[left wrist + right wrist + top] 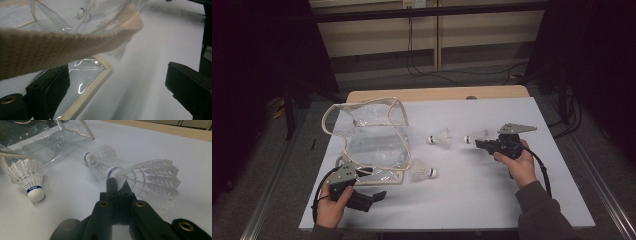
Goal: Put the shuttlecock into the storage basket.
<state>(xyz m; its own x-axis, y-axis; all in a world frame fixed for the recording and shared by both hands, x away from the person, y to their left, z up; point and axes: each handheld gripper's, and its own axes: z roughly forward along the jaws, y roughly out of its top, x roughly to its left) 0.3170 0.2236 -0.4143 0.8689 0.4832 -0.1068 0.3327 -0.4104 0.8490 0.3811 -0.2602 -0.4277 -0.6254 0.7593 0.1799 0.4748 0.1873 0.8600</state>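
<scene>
We hold the right gripper [117, 182] with its fingers pinched on the feather skirt of a shuttlecock [147, 178], just behind its cork. In the high view that gripper [479, 142] points left with open white tabletop [472, 195] in front of and below it. Just past the fingertips lies a second shuttlecock [101, 161]; off to their left, a third shuttlecock [28, 178] rests beside the clear bag [47, 142], its blue band carrying small white lettering too blurred for us to read.

Our left gripper [117, 85] has its fingers spread wide over bare table. The bag's beige woven strap [50, 47] crosses above them, and the bag's trimmed edge [95, 82] lies just beside the left finger.
</scene>
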